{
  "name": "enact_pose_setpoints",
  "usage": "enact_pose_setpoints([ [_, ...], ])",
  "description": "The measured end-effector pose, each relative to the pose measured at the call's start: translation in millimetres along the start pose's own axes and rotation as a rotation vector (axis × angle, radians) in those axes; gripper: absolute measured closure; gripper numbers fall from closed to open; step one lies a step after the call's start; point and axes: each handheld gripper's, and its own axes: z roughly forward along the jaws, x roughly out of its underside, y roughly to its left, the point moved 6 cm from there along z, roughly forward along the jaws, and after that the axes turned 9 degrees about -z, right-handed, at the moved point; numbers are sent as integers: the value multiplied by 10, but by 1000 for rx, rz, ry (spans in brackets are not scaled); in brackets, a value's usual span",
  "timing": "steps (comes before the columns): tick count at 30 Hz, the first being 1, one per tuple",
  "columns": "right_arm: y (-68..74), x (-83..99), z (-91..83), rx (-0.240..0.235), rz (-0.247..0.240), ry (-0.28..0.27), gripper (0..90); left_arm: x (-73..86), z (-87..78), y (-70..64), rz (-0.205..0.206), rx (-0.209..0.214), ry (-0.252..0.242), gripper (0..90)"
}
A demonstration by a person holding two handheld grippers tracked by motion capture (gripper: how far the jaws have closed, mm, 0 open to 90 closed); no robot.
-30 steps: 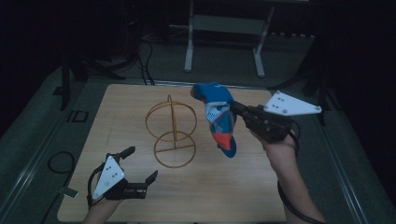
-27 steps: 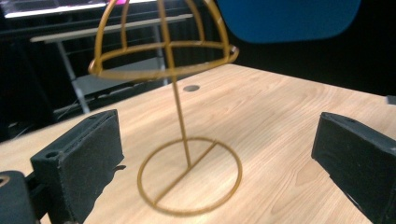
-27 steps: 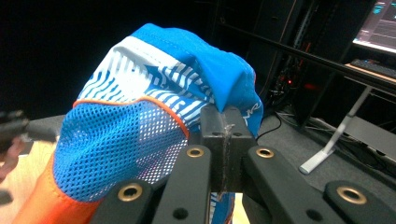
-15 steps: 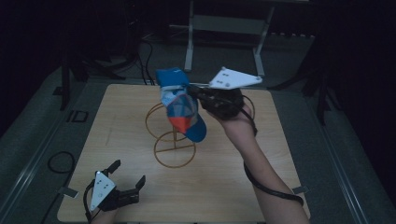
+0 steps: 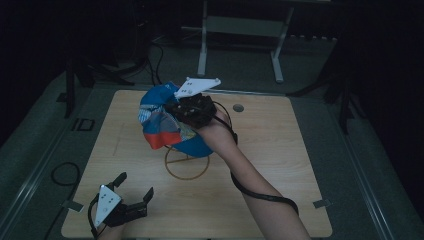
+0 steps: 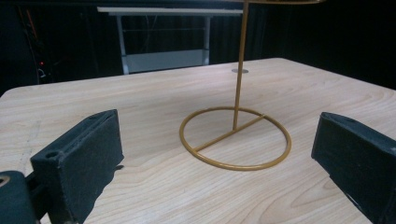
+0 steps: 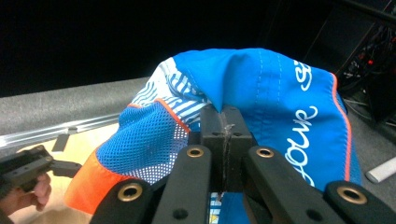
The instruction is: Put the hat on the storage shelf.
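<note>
A blue cap [image 5: 165,125] with striped, mesh and orange panels hangs over the top of a gold wire stand [image 5: 187,165] at the middle of the wooden table [image 5: 280,165]. My right gripper [image 5: 187,111] is shut on the cap's fabric [image 7: 261,88], its jaws pressed together on a fold. The stand's round base [image 6: 236,138] and upright rod lie ahead of my left gripper [image 6: 215,154], which stands open with nothing between its pads. That left gripper [image 5: 131,192] sits low near the table's front left corner.
A small round hole [image 5: 238,107] marks the table's far side. A metal frame [image 5: 240,30] stands on the floor behind the table. Cables lie on the floor at the left. Bare wood spreads to the right of the stand.
My right gripper has carried the cap leftward and down onto the top of the wire stand, hiding its upper ring. The left gripper has stayed near the front left corner.
</note>
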Motion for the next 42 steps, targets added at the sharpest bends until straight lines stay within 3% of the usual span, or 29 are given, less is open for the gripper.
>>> enact_pose_setpoints([
  [5, 6, 105, 131, -21, 4, 44, 900, 22, 5, 6, -2, 0, 6, 22],
  [13, -16, 289, 201, -46, 30, 87, 888, 51, 21, -6, -3, 10, 21, 22],
  [17, -75, 358, 134, -40, 56, 61, 811, 61, 19, 4, -12, 12, 26, 22],
  [22, -163, 414, 40, -57, 133, -4, 717, 71, 26, 1, -15, 14, 31, 22],
  [31, -144, 451, -104, -35, 120, -31, 684, 86, 29, 0, -13, 17, 39, 22],
  [42, -201, 625, -296, -16, 149, -52, 648, 98, 36, 5, -23, 16, 43, 22],
])
